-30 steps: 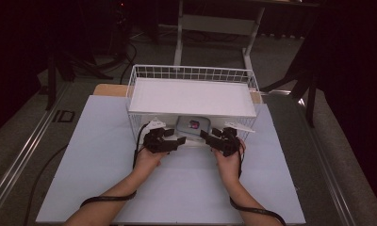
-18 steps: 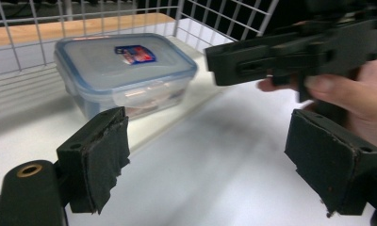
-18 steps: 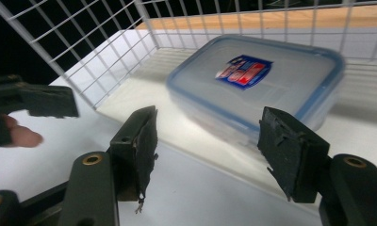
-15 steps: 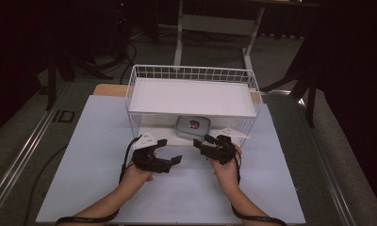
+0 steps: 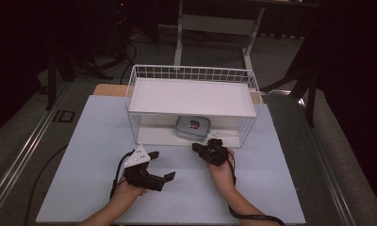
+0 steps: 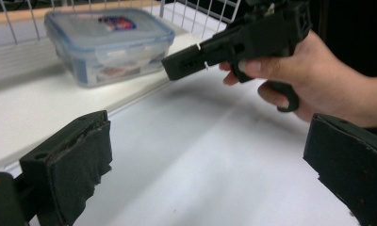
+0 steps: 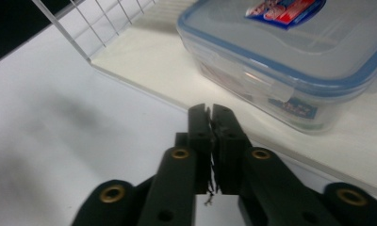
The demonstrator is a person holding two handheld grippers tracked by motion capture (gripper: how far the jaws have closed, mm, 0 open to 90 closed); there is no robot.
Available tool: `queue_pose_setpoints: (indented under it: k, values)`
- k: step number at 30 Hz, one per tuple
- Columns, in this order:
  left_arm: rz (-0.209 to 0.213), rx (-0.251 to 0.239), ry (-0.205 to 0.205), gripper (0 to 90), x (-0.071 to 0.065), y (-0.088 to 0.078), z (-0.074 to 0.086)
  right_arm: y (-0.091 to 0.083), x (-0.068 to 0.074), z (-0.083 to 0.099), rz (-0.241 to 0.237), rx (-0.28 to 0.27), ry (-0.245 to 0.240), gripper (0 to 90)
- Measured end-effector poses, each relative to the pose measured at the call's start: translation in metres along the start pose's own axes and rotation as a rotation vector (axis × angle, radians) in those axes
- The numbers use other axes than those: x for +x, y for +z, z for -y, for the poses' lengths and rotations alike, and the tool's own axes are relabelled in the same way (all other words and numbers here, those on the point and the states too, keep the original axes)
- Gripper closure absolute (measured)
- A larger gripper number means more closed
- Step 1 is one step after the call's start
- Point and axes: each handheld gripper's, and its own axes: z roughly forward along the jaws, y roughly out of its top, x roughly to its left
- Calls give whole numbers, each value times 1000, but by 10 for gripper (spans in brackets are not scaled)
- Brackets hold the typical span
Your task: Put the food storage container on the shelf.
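Clear container [image 5: 192,127] sits just inside rack [image 5: 192,74] front edge.

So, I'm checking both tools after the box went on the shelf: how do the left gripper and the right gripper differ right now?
The left gripper has its jaws spread wide with nothing between them; the right gripper has its jaws pressed together, also empty. The left gripper sits farther back from the wire shelf, over the white table; the right gripper is close to the shelf's front edge, pointing towards the lidded plastic box. Both are black, hand-held and touch no object.
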Motion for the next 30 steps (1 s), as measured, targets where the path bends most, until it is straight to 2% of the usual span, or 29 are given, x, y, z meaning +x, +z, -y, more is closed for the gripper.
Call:
queue_pose_setpoints:
  k: [2, 4, 7, 8, 11, 13, 14, 16, 24, 30]
  values:
    - [-34, -13, -9, 27, 4, 0, 2, 3, -2, 0, 29, 20, 10, 896]
    - [-45, -21, -22, 27, 7, -1, 1, 5, -4, -1, 62, 29, 24, 898]
    - [-64, -32, -20, 27, 8, -3, 2, 7, -11, -2, 73, 17, 69, 897]
    - [-64, -31, -19, 27, 9, -3, 2, 7, -13, -3, 73, 17, 86, 898]
    - [-65, -21, -22, 27, 9, -1, 4, 7, -18, -6, 102, 9, 83, 898]
    - [-68, -15, -7, 27, 7, 0, 4, 7, -22, -7, 139, 10, 95, 898]
    - [-68, -12, 1, 27, 6, 1, 4, 7, -25, -8, 141, 8, 111, 898]
    - [-63, -12, 6, 27, 4, 2, 4, 5, -27, -8, 154, -12, 108, 899]
    - [-56, -16, 13, 27, 4, 3, 3, 13, -16, -9, 120, -16, 40, 899]
    - [-57, -21, 8, 27, 6, 1, 3, 25, -13, -14, 121, -13, 54, 899]
